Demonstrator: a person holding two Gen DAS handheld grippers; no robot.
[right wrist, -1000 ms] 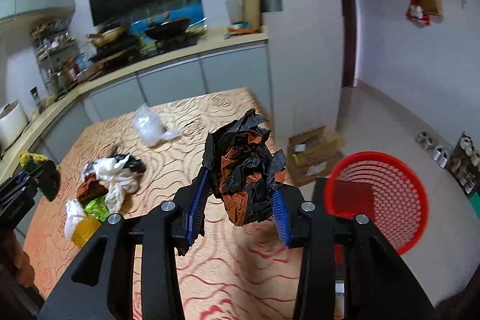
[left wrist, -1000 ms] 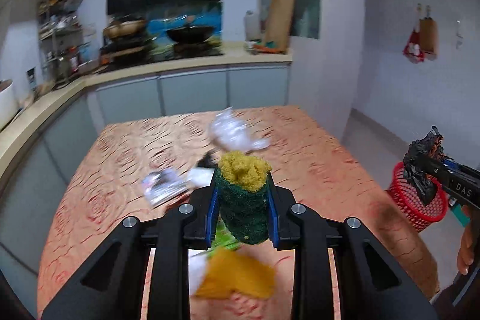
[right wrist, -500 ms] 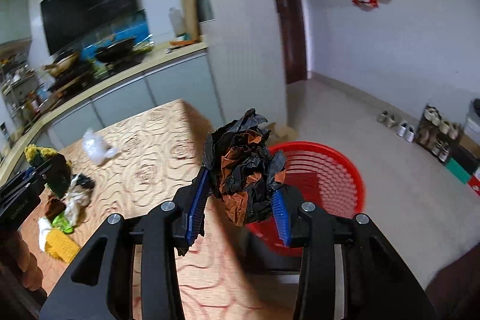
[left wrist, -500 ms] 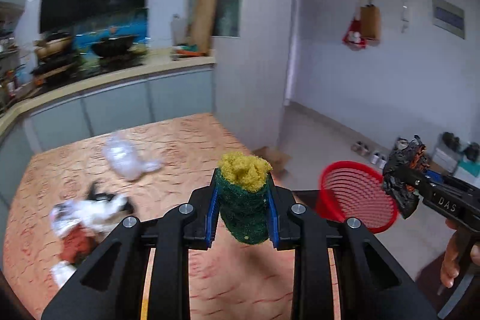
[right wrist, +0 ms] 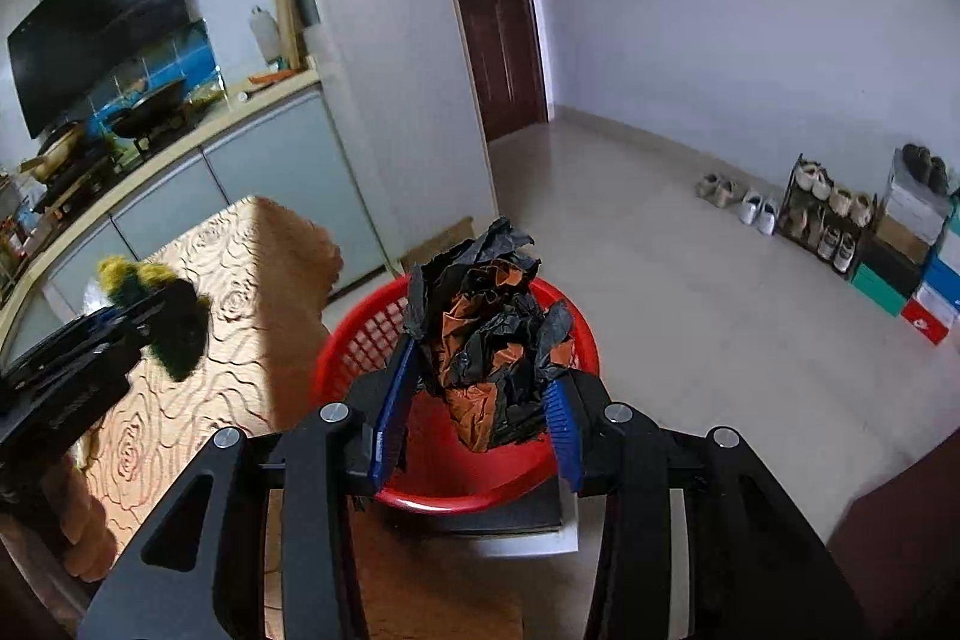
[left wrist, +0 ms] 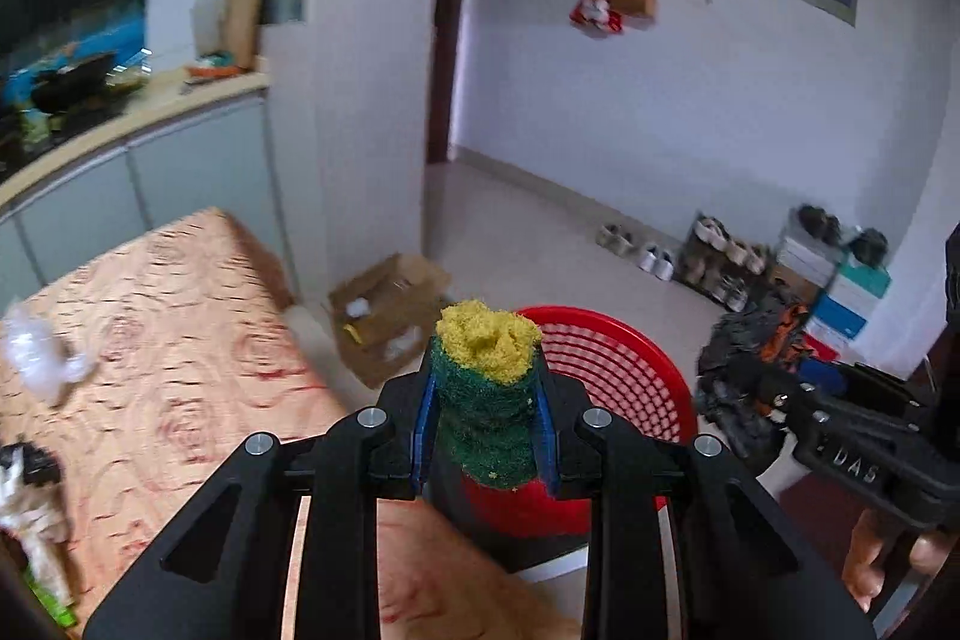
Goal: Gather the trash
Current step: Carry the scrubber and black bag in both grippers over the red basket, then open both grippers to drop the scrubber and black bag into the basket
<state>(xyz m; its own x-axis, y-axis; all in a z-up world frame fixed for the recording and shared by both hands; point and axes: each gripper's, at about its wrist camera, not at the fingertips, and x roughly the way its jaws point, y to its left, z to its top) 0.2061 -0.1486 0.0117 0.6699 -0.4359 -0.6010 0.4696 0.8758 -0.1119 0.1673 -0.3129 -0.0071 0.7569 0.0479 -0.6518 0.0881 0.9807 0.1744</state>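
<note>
A rolled green-and-yellow scouring sponge [left wrist: 486, 394] and a crumpled black-and-orange plastic bag [right wrist: 489, 340] are held above the empty red mesh basket [right wrist: 360, 340].

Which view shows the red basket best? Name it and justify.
The right wrist view: the red basket sits centred below the right tongs, showing most of its rim and inner floor, partly hidden by the crumpled black bag. The left wrist view shows only its mesh wall behind the sponge.
</note>
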